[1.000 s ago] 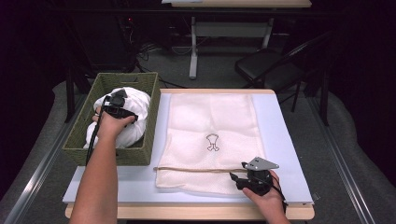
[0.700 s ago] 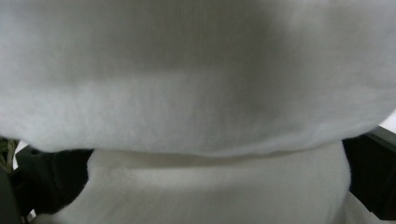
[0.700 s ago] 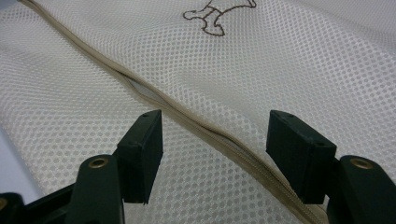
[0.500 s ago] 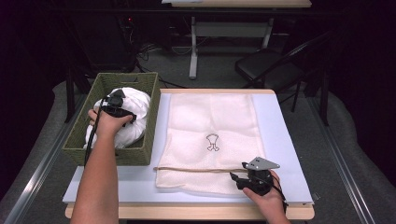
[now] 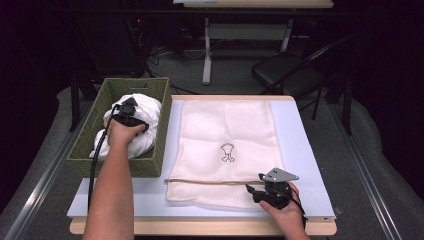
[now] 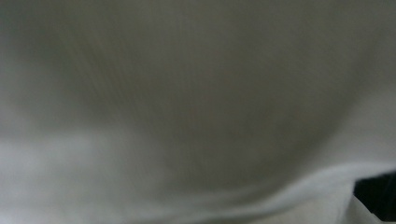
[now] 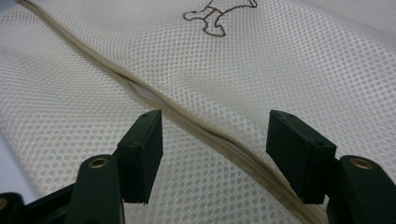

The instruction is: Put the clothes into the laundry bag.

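— 2 grippers on the job: where does each one sit?

— From the high view, the left gripper (image 5: pixel 128 113) is down in the green woven basket (image 5: pixel 88 145) at the table's left edge, pushed into the white bundle of cloth (image 5: pixel 148 131) that fills it. The right gripper (image 5: pixel 261 191) is at the near edge of the table (image 5: pixel 305 150), over the bottom right corner of the cream mesh laundry bag (image 5: pixel 227 127).

— How do the right jaws stand?

— Spread wide. In the right gripper view they sit 1 on each side of the tan zipper (image 7: pixel 196 122), just above the mesh and gripping nothing. A short stretch of the zipper gapes a little ahead of them.

— And the left jaws?

— I cannot tell. The left gripper view is blurred white fabric (image 6: pixel 187 112) pressed close to the lens, and from above the hand covers the tips.

— Where does the bag lie?

— Flat on the pale tabletop, just right of the basket, with a small brown outline figure (image 5: pixel 228 151) printed near its middle and the zipper running across its near end.
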The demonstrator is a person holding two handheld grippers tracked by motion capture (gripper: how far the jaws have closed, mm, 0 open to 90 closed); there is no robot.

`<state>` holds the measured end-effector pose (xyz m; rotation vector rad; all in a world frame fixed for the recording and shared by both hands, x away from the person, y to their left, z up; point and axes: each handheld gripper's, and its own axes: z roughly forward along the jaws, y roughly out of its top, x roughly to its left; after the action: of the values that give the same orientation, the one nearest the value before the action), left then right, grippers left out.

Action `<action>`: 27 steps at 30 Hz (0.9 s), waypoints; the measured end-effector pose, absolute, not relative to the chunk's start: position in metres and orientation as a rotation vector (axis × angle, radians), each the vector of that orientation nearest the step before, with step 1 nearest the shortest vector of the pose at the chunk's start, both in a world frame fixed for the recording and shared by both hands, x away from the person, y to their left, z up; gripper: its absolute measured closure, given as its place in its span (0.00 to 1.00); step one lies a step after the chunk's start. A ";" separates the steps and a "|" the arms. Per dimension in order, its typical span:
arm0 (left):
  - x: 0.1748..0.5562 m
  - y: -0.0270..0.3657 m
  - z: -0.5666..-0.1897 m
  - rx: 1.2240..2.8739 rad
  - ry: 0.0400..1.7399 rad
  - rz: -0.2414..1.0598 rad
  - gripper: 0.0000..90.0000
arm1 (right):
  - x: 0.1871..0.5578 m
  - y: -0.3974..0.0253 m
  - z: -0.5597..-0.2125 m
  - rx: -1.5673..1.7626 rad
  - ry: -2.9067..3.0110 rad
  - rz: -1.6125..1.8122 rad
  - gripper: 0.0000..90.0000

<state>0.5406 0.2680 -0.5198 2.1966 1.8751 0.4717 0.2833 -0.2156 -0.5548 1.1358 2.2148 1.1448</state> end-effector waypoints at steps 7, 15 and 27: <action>0.543 0.265 -0.521 2.222 1.896 0.489 0.00 | 0.283 -0.218 -0.554 1.137 2.211 1.155 0.40; 0.546 0.266 -0.523 2.216 1.910 0.481 0.00 | 0.282 -0.218 -0.554 1.140 2.210 1.154 0.40; 0.543 0.271 -0.520 2.214 1.897 0.464 0.14 | 0.280 -0.224 -0.551 1.149 2.194 1.157 0.40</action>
<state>0.5433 0.2707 -0.5197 2.2144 1.8967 0.4643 0.2805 -0.2245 -0.5515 1.1492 2.1939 1.1569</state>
